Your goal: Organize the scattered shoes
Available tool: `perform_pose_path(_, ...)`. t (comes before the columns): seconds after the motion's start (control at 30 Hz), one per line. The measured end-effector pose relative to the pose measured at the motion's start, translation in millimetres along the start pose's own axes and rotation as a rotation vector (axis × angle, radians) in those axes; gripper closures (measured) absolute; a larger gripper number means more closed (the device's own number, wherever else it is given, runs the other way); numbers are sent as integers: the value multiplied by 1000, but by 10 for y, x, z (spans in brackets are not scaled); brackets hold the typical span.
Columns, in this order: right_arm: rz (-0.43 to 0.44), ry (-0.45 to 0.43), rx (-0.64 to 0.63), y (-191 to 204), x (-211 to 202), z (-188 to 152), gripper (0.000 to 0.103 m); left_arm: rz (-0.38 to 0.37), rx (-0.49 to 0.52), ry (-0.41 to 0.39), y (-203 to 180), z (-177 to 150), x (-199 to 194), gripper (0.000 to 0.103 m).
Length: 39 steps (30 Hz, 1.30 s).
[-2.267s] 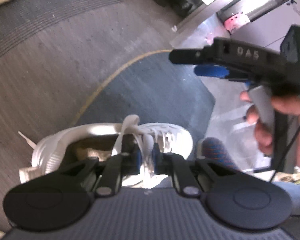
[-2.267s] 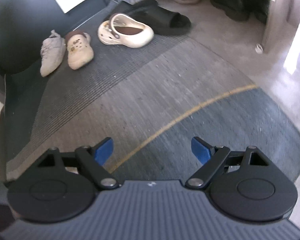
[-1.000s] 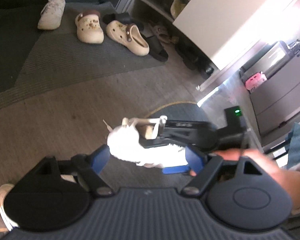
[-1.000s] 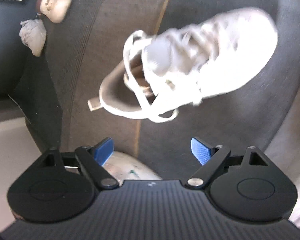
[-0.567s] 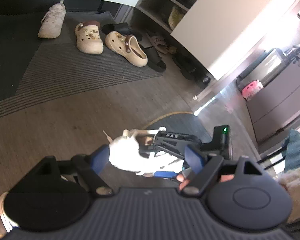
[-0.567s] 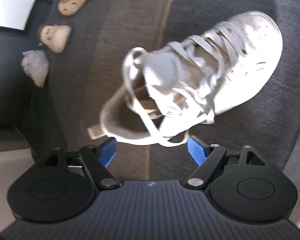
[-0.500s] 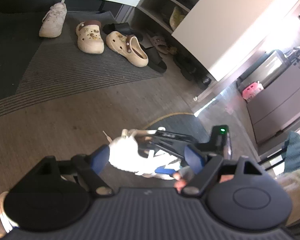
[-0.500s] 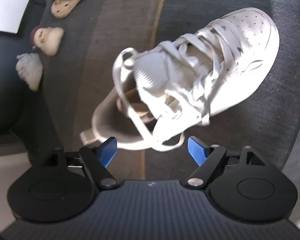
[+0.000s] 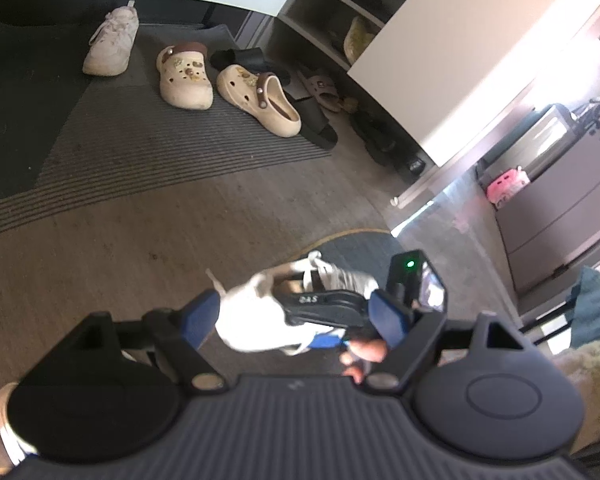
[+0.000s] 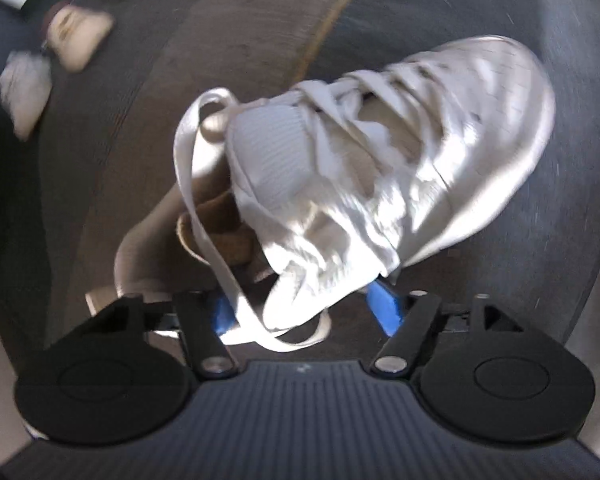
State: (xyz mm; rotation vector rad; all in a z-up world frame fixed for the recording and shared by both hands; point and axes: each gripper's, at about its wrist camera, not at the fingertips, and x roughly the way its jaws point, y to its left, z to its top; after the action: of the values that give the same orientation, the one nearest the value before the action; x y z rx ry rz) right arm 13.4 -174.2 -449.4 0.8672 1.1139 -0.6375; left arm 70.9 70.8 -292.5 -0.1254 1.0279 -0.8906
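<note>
A white lace-up sneaker (image 10: 380,152) lies on the edge of a dark round mat (image 10: 540,280); it also shows in the left wrist view as the sneaker (image 9: 252,316). My right gripper (image 10: 302,310) points steeply down over it, jaws closing. The sneaker's near side wall and a lace loop sit between the blue pads (image 10: 384,308), which do not clearly press on it. In the left wrist view the right gripper (image 9: 320,324) straddles the sneaker's side, held by a hand (image 9: 364,350). My left gripper (image 9: 294,316) hangs open above and behind, holding nothing.
On the striped doormat (image 9: 140,140) stand a matching white sneaker (image 9: 110,42), two beige clogs (image 9: 184,80) (image 9: 260,100) and a black slide (image 9: 312,120). An open shoe cabinet (image 9: 340,20) with a white door (image 9: 472,60) stands behind. A shoe toe (image 9: 8,420) shows at bottom left.
The right gripper has come down onto the sneaker, rolled a little, and its jaws have narrowed around the near side. The left gripper has stayed put and open.
</note>
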Motion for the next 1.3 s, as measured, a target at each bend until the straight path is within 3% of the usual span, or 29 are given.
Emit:
perform_pose_path(0.4,3,64,-550,-190,-329,-158,75,20,6,-12,25,17,-56,20)
perform_pose_path(0.6,128,164,-878,-342,-371,-80,77,20,20,-1,-20,14,-32,20)
perform_pose_path(0.73,117,204,-1019,-449,-384,-51,79,26,46,4,-62,-10,-24,20)
perform_pose_path(1.0,117,220,-1090,-654,-482,53,82,26,45,17,-57,-17,15,20)
perform_pose_path(1.3,124,246,-921,-878,-447,145,80,20,32,29,-43,-49,52,20)
